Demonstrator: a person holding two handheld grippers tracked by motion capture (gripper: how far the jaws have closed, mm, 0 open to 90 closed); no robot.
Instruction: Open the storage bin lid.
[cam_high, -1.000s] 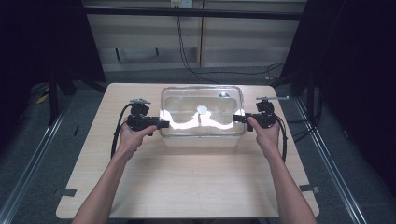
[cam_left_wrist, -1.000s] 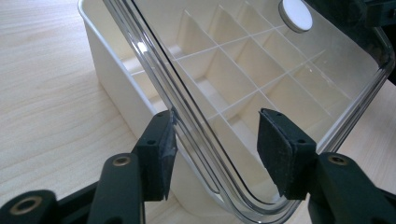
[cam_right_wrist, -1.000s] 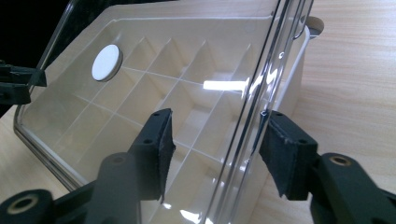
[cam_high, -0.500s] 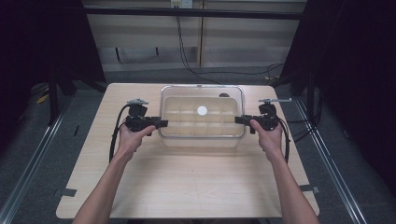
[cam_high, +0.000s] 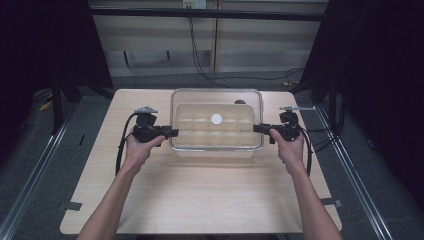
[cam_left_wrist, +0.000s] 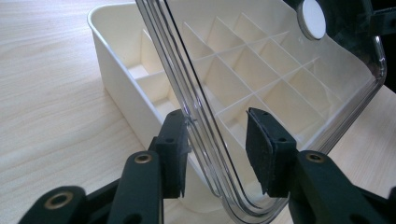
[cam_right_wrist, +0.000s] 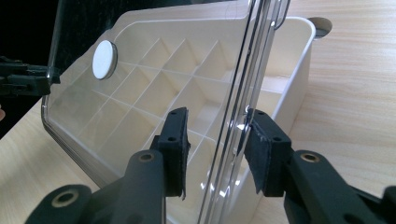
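With the clear lid (cam_high: 216, 120) held over the white divided box (cam_left_wrist: 140, 88) at the table's far middle, my left gripper (cam_left_wrist: 217, 144) and right gripper (cam_right_wrist: 217, 144), jaws just closing, straddle its end rims without pinching; next, I judge, clamp both evenly.

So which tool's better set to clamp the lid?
Marginally the right tool. Both tools' jaws have just been closing around the lid; it straddles straight rim, left tool sits near a corner.

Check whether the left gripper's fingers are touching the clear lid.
Touching on one side. The left gripper view shows one of the fingers against the clear lid edge, while a gap remains before the other finger.
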